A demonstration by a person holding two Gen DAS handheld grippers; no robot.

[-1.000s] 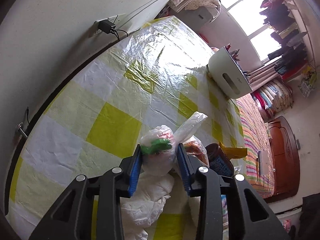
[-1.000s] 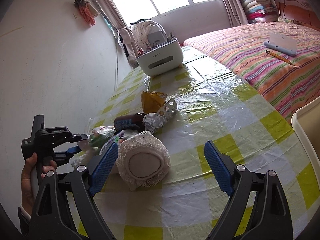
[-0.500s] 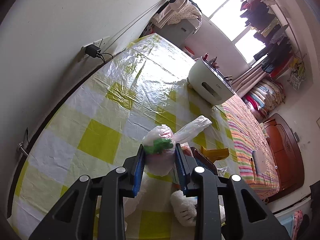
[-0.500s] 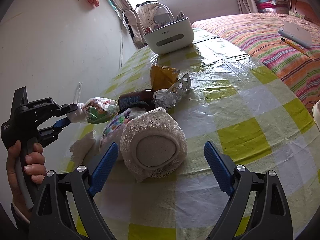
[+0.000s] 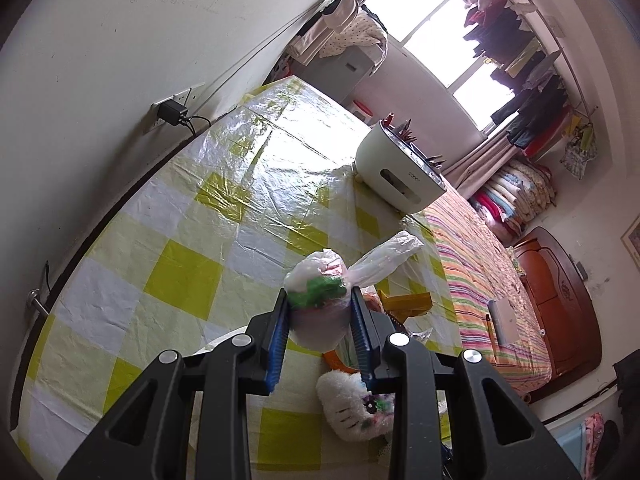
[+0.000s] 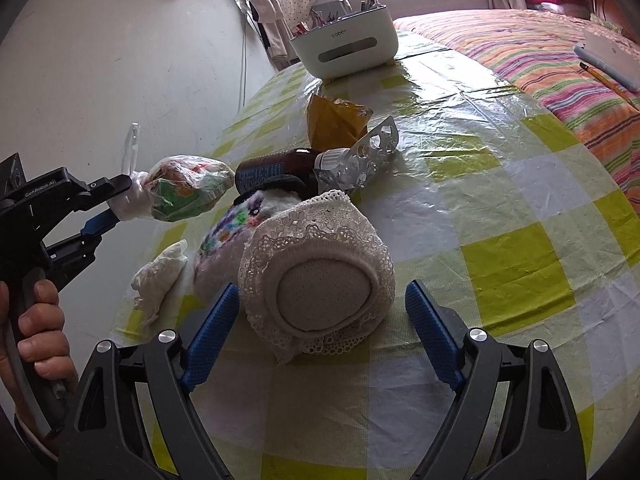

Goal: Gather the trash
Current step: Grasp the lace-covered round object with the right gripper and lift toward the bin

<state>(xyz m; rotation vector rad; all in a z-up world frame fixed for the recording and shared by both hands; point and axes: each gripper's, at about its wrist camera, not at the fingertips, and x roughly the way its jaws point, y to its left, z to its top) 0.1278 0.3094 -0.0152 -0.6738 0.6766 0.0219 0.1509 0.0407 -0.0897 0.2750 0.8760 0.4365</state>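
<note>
**A lived-in bedroom at home**

A bed with a striped cover (image 6: 532, 46) adjoins a table under checked plastic cloth (image 5: 224, 216) — folded quilts (image 5: 516, 196) are stacked by the window (image 5: 436, 40), clothes (image 5: 520, 68) hang overhead, and a wooden headboard (image 5: 564, 296) stands behind.

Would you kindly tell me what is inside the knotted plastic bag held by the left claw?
Through the translucent plastic bag, crumpled green and reddish wrappers show. The left claw covers its lower part, so anything deeper stays hidden.

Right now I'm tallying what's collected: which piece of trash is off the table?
The knotted plastic bag with green inside, clamped in the left tongs. The brown bottle, yellow wrapper and blister pack lie on the tablecloth.
</note>
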